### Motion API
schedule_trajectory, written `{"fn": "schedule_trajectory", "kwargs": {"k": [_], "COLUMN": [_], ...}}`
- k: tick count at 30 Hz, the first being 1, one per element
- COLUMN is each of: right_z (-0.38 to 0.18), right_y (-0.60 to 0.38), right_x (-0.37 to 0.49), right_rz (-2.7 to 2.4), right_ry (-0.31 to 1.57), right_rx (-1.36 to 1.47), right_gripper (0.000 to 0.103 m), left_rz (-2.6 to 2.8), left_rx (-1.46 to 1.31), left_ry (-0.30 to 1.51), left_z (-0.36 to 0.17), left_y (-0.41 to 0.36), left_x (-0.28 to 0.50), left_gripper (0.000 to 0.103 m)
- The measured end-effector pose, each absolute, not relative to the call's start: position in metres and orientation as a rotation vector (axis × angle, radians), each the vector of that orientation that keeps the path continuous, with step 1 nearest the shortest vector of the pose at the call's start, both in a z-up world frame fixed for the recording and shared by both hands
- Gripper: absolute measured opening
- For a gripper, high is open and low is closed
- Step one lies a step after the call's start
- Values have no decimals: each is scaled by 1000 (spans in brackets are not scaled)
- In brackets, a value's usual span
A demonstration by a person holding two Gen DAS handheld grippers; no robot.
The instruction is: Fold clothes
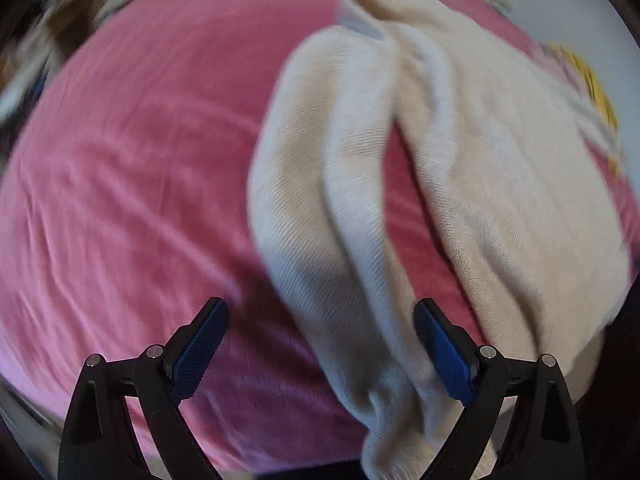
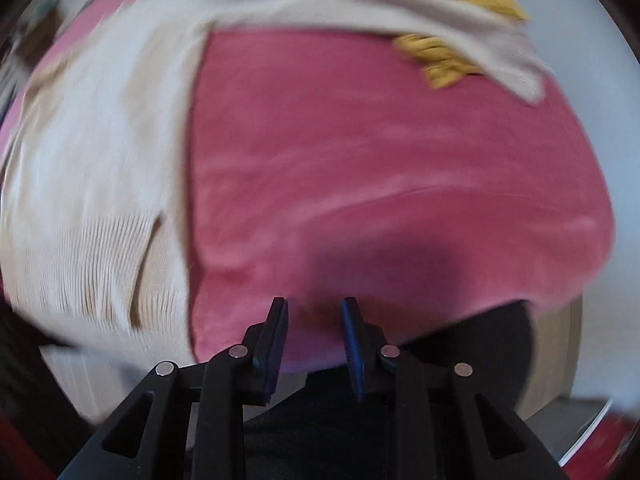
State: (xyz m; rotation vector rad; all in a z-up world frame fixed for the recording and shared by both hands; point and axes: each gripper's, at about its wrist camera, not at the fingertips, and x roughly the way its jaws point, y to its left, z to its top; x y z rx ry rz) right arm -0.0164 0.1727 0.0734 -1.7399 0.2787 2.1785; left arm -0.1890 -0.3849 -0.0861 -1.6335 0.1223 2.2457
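Observation:
A cream knit sweater (image 1: pixel 500 184) lies on the pink blanket (image 1: pixel 140 180), filling the right half of the left wrist view. One long sleeve (image 1: pixel 320 220) runs down from it and passes between the fingers of my left gripper (image 1: pixel 322 316), close to the right pad (image 1: pixel 440 344). That gripper is wide open and not closed on the sleeve. In the right wrist view the sweater's body (image 2: pixel 92 168) is at the left, and its other sleeve (image 2: pixel 360 4) stretches across the top. My right gripper (image 2: pixel 314 310) hovers over the blanket's near edge (image 2: pixel 360 160), its jaws narrowly apart with nothing between them.
A yellow garment (image 2: pixel 444 56) lies at the far right under the sweater's sleeve, also visible as the yellow garment (image 1: pixel 592 88) in the left view. Dark fabric (image 2: pixel 480 332) and a wooden frame edge (image 2: pixel 560 360) sit below the blanket. Both views are motion-blurred.

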Motion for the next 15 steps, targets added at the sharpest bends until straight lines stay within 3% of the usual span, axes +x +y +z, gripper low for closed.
{"fn": "schedule_trajectory", "kwargs": {"k": [1, 5, 10, 15], "right_z": [84, 110, 109, 69], "right_y": [174, 138, 48, -25], "right_x": [-18, -42, -92, -130], "right_rz": [2200, 2456, 2739, 2776], "right_ry": [249, 240, -27, -331], "right_rx": [-1668, -1546, -1665, -1817], "right_gripper": [27, 28, 28, 28], "left_rz": [2250, 2260, 2274, 2336], "left_rx": [-1640, -1622, -1598, -1492], "left_ry": [19, 26, 38, 411], "left_z": [-85, -74, -60, -57], "left_y": [-394, -390, -384, -330], "left_x": [-186, -164, -137, -117], "left_gripper": [95, 95, 95, 95]}}
